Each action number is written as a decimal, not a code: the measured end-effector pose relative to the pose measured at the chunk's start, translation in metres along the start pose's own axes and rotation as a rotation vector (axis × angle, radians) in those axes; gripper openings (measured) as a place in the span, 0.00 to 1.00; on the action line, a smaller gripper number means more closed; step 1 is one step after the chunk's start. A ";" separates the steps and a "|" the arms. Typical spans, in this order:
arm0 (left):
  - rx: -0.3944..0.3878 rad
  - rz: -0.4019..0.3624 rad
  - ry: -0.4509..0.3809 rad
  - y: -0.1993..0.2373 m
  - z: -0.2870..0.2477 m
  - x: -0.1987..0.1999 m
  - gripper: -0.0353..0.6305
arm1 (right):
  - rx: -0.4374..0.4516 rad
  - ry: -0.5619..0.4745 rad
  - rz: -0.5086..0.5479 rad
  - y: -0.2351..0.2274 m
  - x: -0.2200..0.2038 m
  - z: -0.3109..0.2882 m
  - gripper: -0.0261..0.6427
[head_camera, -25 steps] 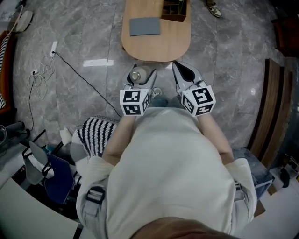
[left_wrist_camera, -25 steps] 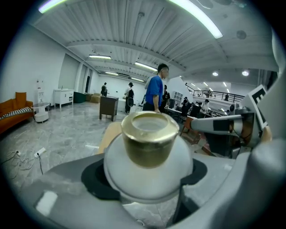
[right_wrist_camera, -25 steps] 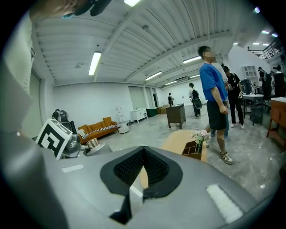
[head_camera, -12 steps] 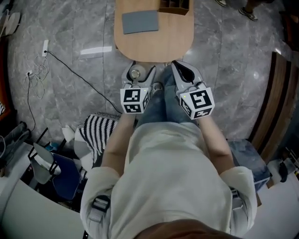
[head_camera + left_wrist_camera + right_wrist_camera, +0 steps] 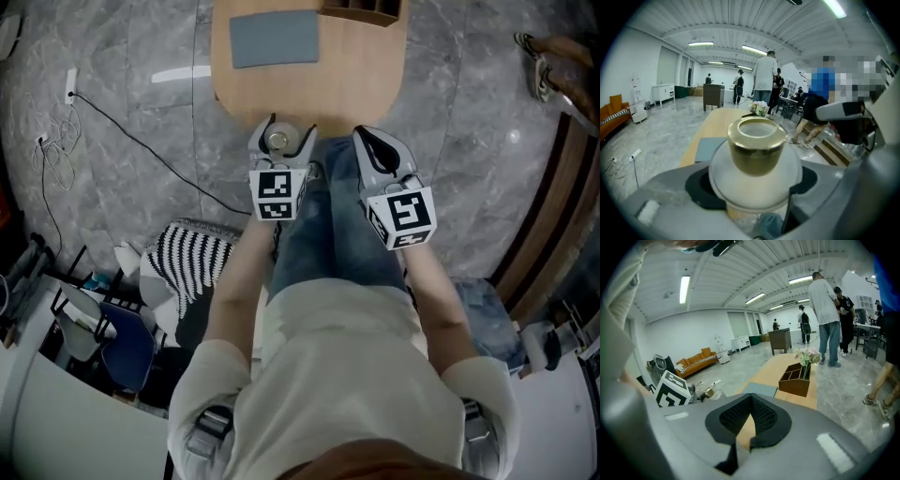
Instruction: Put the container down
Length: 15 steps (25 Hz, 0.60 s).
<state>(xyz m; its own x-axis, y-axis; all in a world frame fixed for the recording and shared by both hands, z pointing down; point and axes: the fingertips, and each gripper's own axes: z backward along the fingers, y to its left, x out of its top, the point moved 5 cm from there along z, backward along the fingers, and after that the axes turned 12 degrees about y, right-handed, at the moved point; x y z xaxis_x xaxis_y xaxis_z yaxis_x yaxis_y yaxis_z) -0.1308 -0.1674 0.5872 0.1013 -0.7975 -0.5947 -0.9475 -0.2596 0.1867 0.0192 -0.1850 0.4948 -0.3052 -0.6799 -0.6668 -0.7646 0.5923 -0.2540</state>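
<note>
container (image 5: 740, 180): white, gold cap (image 5: 757, 147) | table (image 5: 309, 89): light wood | mat (image 5: 275, 39): grey-blue | floor (image 5: 141, 112): grey marbled

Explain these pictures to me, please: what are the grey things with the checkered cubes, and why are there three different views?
There is no robot here. A person holds a hand-worked gripper in each hand, and the patterned cubes are parts of those grippers. The head view looks down from a camera on the person's head. The other two views come from cameras riding on each gripper, looking along its jaws. The left gripper is closed on a white container with a gold cap. The right gripper has its jaws together with nothing between them. Ahead is a wooden table carrying a grey mat and a wooden box with flowers.
</note>
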 end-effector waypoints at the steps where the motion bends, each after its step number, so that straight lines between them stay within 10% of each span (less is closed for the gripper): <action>1: 0.005 -0.006 0.007 0.003 -0.010 -0.002 0.58 | 0.003 0.007 -0.002 -0.004 -0.003 -0.007 0.04; 15: 0.041 -0.062 0.065 0.023 -0.122 -0.020 0.58 | 0.047 0.077 -0.053 -0.042 -0.040 -0.071 0.04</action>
<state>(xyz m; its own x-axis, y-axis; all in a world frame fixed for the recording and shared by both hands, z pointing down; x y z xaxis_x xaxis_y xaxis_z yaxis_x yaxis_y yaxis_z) -0.1174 -0.2238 0.6989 0.1782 -0.8149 -0.5515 -0.9504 -0.2878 0.1182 0.0230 -0.2134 0.5817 -0.3089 -0.7410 -0.5962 -0.7540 0.5729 -0.3213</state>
